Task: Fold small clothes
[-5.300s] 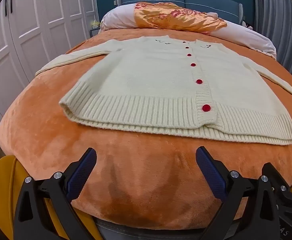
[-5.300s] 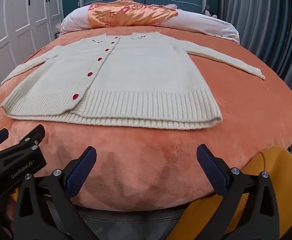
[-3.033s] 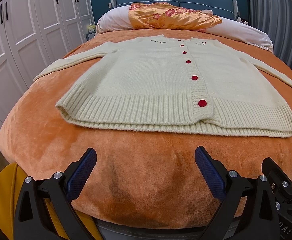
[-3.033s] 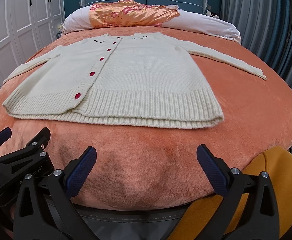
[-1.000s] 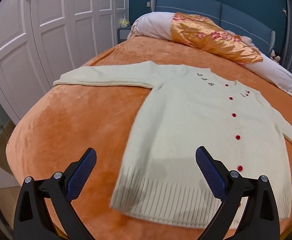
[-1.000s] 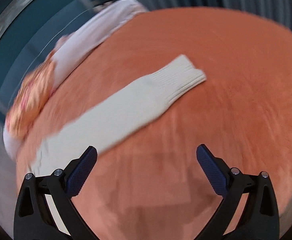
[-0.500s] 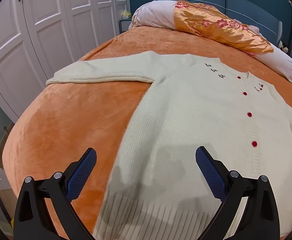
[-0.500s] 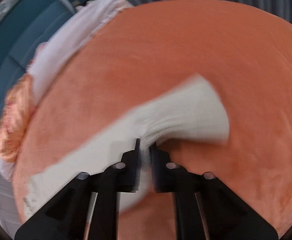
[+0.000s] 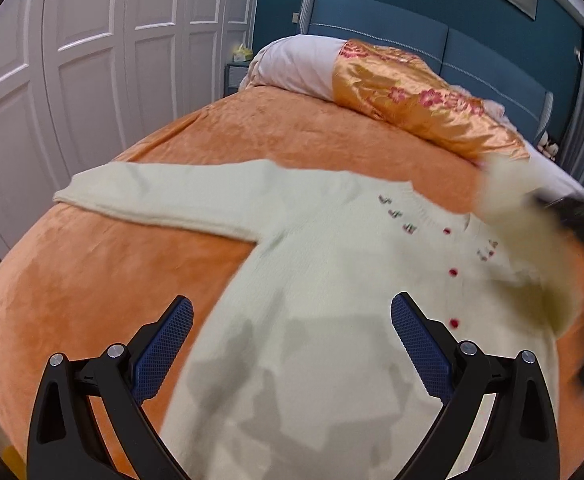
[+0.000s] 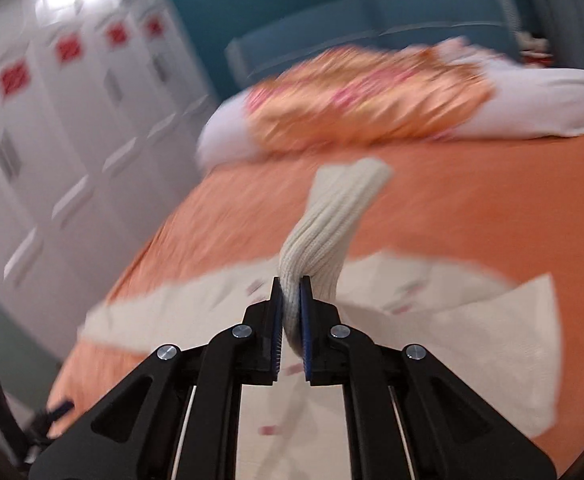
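One cream cardigan (image 9: 331, 288) flat on orange bedspread (image 9: 104, 272), bare cover to its left edge; white wardrobe doors (image 9: 92, 60) beyond, pillows (image 9: 391, 80) at blue headboard. Left gripper (image 9: 292, 344) hovers over hem, jaws apart, empty. Right gripper (image 10: 290, 300) clamped on ribbed sleeve cuff (image 10: 331, 224), lifted above body

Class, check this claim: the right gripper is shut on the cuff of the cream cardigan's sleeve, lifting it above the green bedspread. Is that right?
Not quite. The bedspread is orange, not green, as the right wrist view shows. The rest holds: the right gripper is shut on the cuff of the cream cardigan, lifted above the bed.
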{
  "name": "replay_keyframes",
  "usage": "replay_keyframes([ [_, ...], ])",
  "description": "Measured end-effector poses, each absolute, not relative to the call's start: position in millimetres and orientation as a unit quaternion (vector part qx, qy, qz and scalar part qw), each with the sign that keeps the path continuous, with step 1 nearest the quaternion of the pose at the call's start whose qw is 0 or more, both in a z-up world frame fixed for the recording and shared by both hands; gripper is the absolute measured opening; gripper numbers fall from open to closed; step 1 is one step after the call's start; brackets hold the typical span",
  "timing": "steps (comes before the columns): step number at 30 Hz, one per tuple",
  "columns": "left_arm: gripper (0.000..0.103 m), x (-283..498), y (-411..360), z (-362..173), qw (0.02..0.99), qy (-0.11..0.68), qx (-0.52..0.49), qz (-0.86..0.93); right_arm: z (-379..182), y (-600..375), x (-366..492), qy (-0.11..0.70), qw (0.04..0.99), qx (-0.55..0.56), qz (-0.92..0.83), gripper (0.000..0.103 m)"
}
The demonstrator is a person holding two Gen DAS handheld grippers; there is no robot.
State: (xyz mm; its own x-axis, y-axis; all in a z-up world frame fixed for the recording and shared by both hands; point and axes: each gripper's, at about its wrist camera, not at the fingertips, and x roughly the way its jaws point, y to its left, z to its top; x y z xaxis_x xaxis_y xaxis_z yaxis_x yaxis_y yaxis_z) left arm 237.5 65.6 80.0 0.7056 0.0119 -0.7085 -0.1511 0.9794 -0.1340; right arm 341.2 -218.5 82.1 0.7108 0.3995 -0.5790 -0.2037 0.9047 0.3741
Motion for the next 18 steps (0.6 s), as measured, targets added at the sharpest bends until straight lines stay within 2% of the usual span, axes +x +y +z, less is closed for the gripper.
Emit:
replay_keyframes([
  [1, 0.097, 243.9, 64.7, 78.9, 0.917, 0.384, -0.100, 0.038, 58.0, -186.0, 347.1, 0.374, 0.900, 0.131, 0.180, 0.007],
  [4, 0.097, 266.2, 63.2, 66.8, 0.903, 0.411, -0.129, 0.015, 13.3, -136.7, 344.0, 0.426, 0.879, 0.090, 0.192, 0.021],
  [7, 0.097, 285.1, 62.3, 48.8, 0.884, 0.438, -0.161, -0.001, 0.2, -135.9, 322.6, 0.426, 0.871, 0.103, 0.220, 0.032],
  [9, 0.097, 298.0, 61.7, 31.9, 0.868, 0.460, -0.189, -0.014, 9.9, -164.1, 298.6, 0.404, 0.877, 0.143, 0.220, 0.038],
  [11, 0.097, 308.6, 61.3, 13.3, 0.846, 0.479, -0.232, -0.028, 21.8, -206.0, 269.6, 0.372, 0.885, 0.199, 0.198, 0.051],
  [13, 0.097, 313.1, 61.3, -0.2, 0.829, 0.489, -0.269, -0.034, 24.5, -254.1, 247.4, 0.358, 0.890, 0.236, 0.154, 0.056],
  [18, 0.097, 321.8, 58.1, -10.3, 0.805, 0.479, -0.350, -0.038, 4.7, -344.0, 218.4, 0.373, 0.877, 0.300, 0.050, 0.058],
])
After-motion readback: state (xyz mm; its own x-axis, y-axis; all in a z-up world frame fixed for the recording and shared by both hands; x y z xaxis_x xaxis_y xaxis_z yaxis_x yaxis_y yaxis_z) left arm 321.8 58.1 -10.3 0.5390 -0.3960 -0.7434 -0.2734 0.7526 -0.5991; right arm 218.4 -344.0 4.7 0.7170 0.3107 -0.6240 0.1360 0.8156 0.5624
